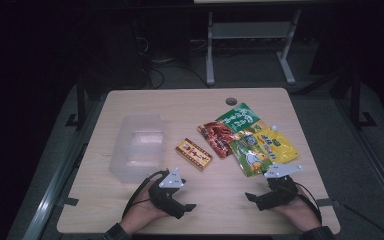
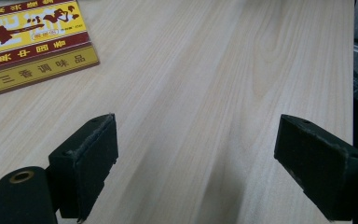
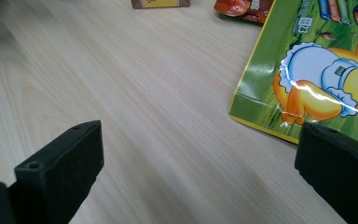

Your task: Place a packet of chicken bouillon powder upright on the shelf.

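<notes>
Two grippers low at the near edge of the desk (image 1: 130, 220), one in each hand. Left gripper (image 1: 180, 206) near left, jaws wide open, nothing between them but bare wood. Right gripper (image 1: 254, 198) near right, jaws wide open too, gripping nothing. Plenty of bare wood between the two, and more in front of each.

Box (image 1: 193, 154), red and yellow, flat on the desk near the middle, just far-right of the left gripper, not touching it. Clear tub (image 1: 139, 147) on the left, close to the left edge, apart from the box. Heap of bags on the right: duck bag (image 1: 252, 155) nearest, yellow bag (image 1: 278, 143) beside it, red bag (image 1: 218, 136) and green bag (image 1: 238, 119) behind, all overlapping. Near corner of the duck bag just in front of the right gripper, next to one jaw, not between the jaws. Round hole (image 1: 231, 101) in the desk by the far edge. Far left part of the desk open.
</notes>
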`<state>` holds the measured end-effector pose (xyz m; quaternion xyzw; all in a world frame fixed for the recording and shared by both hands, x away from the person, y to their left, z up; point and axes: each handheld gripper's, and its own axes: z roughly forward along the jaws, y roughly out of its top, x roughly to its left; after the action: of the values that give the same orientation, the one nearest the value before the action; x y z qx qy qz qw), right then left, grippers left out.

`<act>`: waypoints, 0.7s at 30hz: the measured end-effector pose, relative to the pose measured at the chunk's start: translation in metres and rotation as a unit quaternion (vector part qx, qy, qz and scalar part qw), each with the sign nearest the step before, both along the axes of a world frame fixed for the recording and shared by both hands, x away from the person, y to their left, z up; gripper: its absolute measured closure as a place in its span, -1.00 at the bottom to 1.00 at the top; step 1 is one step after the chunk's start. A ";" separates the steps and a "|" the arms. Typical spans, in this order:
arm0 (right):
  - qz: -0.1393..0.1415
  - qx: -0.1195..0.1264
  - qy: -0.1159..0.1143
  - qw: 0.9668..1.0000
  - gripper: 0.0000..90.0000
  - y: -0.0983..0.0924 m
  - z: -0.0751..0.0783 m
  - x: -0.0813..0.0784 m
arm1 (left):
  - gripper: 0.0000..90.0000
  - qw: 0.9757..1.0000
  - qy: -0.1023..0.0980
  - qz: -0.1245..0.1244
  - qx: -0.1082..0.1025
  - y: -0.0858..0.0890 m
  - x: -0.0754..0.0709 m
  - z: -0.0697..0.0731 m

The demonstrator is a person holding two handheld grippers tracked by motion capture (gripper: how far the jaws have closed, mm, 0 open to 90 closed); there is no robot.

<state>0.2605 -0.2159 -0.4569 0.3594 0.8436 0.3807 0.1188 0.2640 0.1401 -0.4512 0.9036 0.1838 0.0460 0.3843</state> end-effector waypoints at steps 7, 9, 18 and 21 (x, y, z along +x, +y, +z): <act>-0.001 0.007 0.005 1.000 -0.89 -0.004 0.004 0.001 | -0.72 1.000 0.003 0.000 0.002 0.000 0.000 0.000; -0.001 0.006 0.003 1.000 -0.88 -0.004 0.005 0.002 | -0.72 1.000 0.002 0.000 0.001 0.000 -0.001 0.000; -0.004 0.017 0.005 1.000 -0.63 -0.005 0.020 0.018 | -0.71 1.000 0.002 0.001 0.002 0.000 -0.002 0.000; -0.002 0.015 0.009 1.000 -0.51 -0.004 0.022 0.023 | -0.71 1.000 -0.002 0.000 0.004 0.001 -0.002 0.000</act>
<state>0.2831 -0.2200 -0.4353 0.3662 0.8381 0.3901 0.1064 0.2615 0.1408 -0.4508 0.9051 0.1830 0.0490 0.3807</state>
